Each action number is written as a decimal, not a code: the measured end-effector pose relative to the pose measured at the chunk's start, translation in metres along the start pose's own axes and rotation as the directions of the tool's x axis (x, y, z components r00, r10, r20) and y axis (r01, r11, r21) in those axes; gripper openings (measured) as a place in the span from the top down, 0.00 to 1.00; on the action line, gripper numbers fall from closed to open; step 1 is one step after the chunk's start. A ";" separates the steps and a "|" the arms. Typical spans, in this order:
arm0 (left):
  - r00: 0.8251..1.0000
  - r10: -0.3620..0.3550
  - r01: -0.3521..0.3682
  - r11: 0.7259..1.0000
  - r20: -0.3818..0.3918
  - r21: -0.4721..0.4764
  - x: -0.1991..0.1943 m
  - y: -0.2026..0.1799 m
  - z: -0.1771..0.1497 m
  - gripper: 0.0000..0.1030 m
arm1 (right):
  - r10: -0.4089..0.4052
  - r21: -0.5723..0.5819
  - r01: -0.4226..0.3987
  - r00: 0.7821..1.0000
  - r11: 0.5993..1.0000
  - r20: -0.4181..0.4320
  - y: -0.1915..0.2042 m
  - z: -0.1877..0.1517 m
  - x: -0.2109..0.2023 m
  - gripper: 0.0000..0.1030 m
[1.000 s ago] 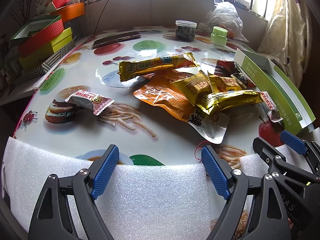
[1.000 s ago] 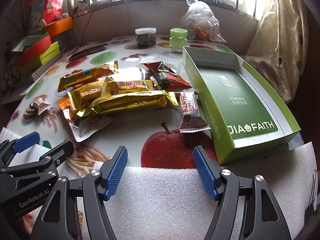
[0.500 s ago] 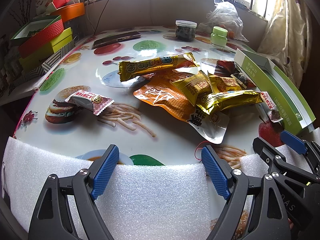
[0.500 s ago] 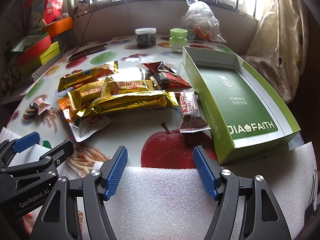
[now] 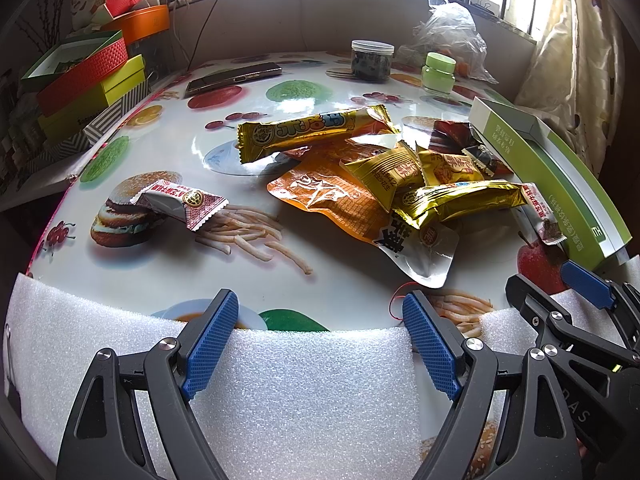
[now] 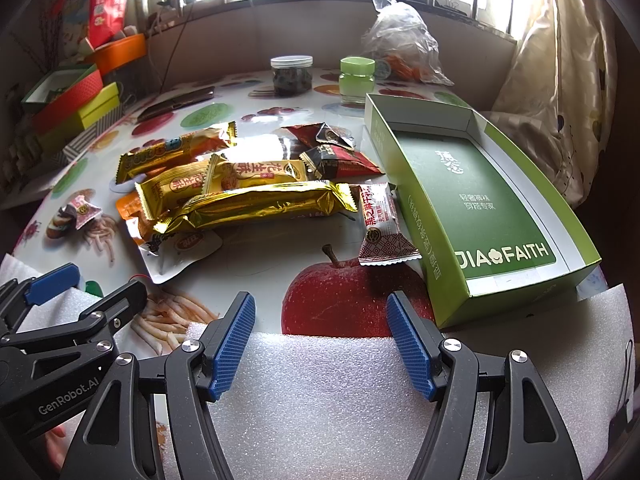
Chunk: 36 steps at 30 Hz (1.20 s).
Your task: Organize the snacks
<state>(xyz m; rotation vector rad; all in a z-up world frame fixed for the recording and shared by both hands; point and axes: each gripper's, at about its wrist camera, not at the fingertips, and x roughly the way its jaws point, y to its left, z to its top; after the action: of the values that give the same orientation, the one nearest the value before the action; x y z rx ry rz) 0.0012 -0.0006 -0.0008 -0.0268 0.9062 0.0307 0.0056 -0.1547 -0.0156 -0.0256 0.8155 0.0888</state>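
Note:
Several snack packets lie heaped mid-table: a long gold bar point(image 5: 308, 132), an orange pouch point(image 5: 340, 200), another gold bar point(image 6: 264, 204) and dark red packets point(image 6: 340, 160). One small red-and-white packet point(image 5: 180, 200) lies apart at the left, another point(image 6: 380, 224) beside the open green box point(image 6: 480, 200), whose inside holds nothing. My left gripper point(image 5: 320, 336) and right gripper point(image 6: 320, 340) both rest open over white foam at the near edge, nothing between their fingers. The right gripper's blue pad point(image 5: 586, 282) shows in the left wrist view.
A dark jar point(image 6: 291, 74), a green-lidded jar point(image 6: 357, 80) and a clear plastic bag point(image 6: 400, 40) stand at the back. A phone point(image 5: 234, 76) lies back left. Stacked coloured boxes point(image 5: 88, 80) crowd the left edge. A curtain point(image 6: 568, 80) hangs right.

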 end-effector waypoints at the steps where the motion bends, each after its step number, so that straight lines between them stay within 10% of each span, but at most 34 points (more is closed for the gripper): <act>1: 1.000 0.000 0.000 1.000 0.000 0.000 0.000 0.000 0.000 0.18 | 0.000 0.000 0.000 1.000 1.000 0.000 0.000 0.000 0.000 0.33; 27: 0.998 -0.034 0.035 0.999 -0.052 0.015 0.001 0.007 0.003 0.18 | 0.047 -0.031 -0.048 0.998 0.998 -0.028 0.000 0.008 0.001 0.34; 36: 0.994 -0.080 0.077 0.996 -0.069 -0.036 -0.002 0.027 0.020 0.18 | 0.038 -0.282 -0.034 0.999 0.959 0.008 0.019 0.040 0.002 0.34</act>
<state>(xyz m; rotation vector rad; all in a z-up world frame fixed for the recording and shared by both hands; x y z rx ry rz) 0.0150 0.0267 0.0125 -0.0945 0.9749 -0.0286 0.0344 -0.1333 0.0104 -0.2793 0.7848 0.2396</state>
